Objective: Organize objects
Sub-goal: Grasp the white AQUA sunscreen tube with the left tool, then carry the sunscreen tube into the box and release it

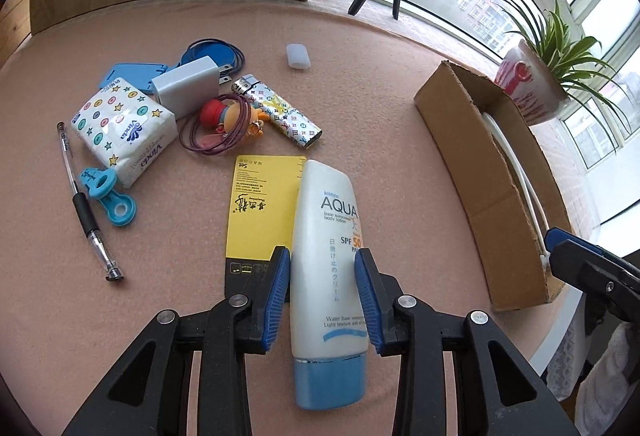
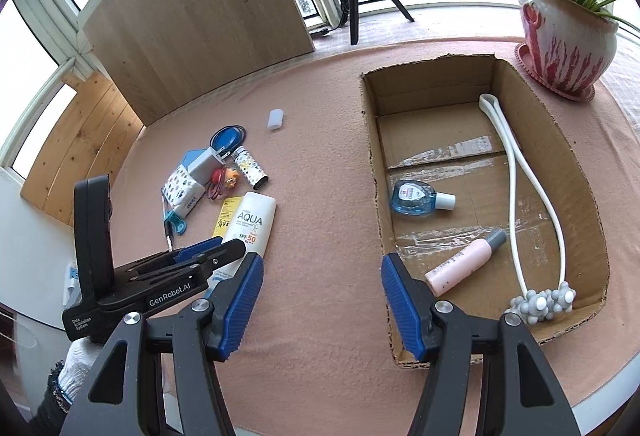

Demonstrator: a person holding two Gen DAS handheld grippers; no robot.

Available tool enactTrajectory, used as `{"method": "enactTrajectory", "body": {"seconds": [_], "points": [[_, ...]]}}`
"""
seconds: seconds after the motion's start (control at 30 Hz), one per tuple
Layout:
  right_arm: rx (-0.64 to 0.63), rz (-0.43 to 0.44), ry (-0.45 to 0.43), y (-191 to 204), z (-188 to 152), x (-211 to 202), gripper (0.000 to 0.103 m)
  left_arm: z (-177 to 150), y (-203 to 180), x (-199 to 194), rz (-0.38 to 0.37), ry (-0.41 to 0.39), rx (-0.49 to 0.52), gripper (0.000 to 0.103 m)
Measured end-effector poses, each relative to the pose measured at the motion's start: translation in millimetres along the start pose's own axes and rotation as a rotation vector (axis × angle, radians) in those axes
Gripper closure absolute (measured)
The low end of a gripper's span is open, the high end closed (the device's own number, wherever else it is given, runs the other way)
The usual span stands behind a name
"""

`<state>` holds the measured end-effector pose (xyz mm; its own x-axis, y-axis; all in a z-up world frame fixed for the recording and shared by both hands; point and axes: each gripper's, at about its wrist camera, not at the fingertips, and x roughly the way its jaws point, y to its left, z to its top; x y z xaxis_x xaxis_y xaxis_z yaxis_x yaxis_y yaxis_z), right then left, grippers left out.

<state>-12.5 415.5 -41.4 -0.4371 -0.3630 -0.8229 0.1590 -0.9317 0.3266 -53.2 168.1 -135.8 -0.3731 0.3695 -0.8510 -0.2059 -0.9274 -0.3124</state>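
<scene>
While clamped in the left gripper [image 1: 322, 256], sunscreen tube [image 1: 328, 268] near the table [image 1: 360, 96] front, cap nearest.
Right gripper [image 2: 322, 264] spread wide, holding nothing, beside the cardboard box [image 2: 568, 140] at right; clutter far left.

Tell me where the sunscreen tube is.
In the left wrist view, the sunscreen tube sits between the left gripper's pads, overlapping the yellow card, left of the cardboard box.

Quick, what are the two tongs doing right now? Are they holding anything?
Left tongs: closed on the sunscreen tube, pads against both its sides.
Right tongs: open, holding nothing, over the table next to the cardboard box.
</scene>
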Motion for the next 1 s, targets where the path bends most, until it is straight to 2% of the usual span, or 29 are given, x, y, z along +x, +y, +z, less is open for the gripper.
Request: {"method": "enactTrajectory", "body": {"seconds": [0.03,0.07,0.1,0.13,0.3,0.47,0.7,0.9,1.0], "points": [[-0.011,0.007,0.007,5.1,-0.9,2.3,0.045,-4.7,2.0,-4.1,0.003,0.002,0.004,0.062],[-0.022,0.015,0.014,10.1,-1.8,4.9,0.045,-5.8,4.4,-5.5,0.019,0.012,0.008,0.051],[-0.032,0.021,0.021,14.6,-2.8,7.5,0.045,-7.4,6.5,-7.0,0.03,0.015,0.014,0.046],[-0.042,0.028,0.028,19.1,-3.8,10.6,0.045,-9.7,8.1,-9.5,0.031,0.014,0.021,0.046],[-0.038,0.072,0.08,32.5,-9.2,30.1,0.045,-19.9,14.7,-17.9,-0.002,0.036,0.052,0.046],[0.031,0.139,0.154,35.9,-11.2,54.1,0.045,-25.6,11.5,-16.7,-0.039,0.066,0.08,0.047],[0.109,0.196,0.236,38.9,-12.1,86.5,0.045,-24.8,13.1,-10.8,-0.076,0.085,0.06,0.05],[0.128,0.209,0.274,43.2,-15.3,105.6,0.046,-23.0,10.7,-4.3,-0.1,0.096,0.057,0.053],[0.131,0.219,0.293,45.2,-17.1,112.0,0.051,-22.9,10.3,-1.2,-0.121,0.104,0.051,0.057]]}}
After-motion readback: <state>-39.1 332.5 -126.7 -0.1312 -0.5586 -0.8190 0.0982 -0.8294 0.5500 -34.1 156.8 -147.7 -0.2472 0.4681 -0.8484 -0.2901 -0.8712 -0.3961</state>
